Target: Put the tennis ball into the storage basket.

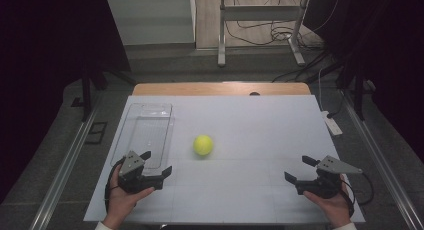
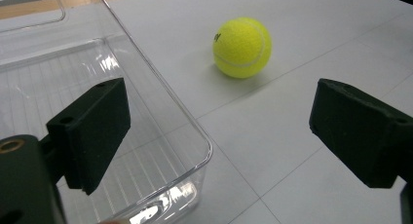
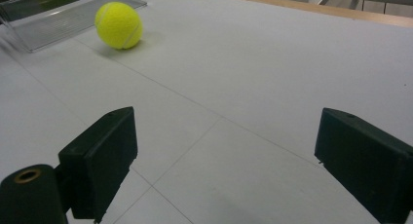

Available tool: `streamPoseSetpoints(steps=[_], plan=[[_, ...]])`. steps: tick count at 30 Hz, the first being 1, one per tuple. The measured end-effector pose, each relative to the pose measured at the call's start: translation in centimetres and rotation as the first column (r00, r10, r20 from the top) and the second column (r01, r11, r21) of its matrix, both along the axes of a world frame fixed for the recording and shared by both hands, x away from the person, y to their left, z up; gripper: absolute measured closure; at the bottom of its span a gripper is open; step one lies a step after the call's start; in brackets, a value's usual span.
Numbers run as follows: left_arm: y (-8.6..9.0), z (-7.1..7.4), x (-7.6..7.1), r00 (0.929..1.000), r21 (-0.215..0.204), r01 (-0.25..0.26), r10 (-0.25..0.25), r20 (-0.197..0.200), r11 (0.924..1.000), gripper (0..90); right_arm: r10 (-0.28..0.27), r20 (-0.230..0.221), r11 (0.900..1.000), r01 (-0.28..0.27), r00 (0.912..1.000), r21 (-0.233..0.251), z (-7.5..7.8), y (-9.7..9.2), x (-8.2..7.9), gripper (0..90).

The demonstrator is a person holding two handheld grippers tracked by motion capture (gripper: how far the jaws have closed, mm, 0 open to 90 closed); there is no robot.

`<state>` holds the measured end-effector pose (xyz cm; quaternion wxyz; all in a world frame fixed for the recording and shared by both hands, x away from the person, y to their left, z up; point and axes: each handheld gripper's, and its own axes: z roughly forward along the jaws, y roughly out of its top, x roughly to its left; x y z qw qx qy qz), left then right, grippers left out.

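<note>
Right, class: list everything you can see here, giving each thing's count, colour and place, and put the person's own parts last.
Tennis ball: one, yellow-green, near the middle of the table, beside the tray.
Tray: one, clear plastic, empty, on the table's left side.
Table: one, white top with a wooden far edge.
Metal stand: one, grey, on the floor beyond the table, with dark cables by it.
Left gripper: one, black, jaws open, at the tray's near end.
Right gripper: one, black, jaws open, near right of the table.
Hands: two, each holding a gripper.
</note>
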<state>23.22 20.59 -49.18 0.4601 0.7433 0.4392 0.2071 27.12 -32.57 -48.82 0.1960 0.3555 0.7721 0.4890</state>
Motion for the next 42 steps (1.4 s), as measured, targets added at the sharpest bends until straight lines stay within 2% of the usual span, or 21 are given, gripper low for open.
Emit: streamPoseSetpoints(steps=[33, 42], plan=[[-0.33, 0.12, 0.32, 1.0000, 0.016, 0.006, -0.006, 0.003, 0.9998, 9.6, 0.014, -0.013, 0.9999, -0.014, 0.9998, -0.009, -0.48, 0.16, 0.32, 9.8], [-0.63, 0.75, 0.32, 1.0000, 0.016, 0.005, -0.005, -0.006, 0.9999, 9.6, 0.011, -0.015, 0.9999, -0.011, 0.9998, -0.010, -0.52, 0.15, 0.35, 9.9]])
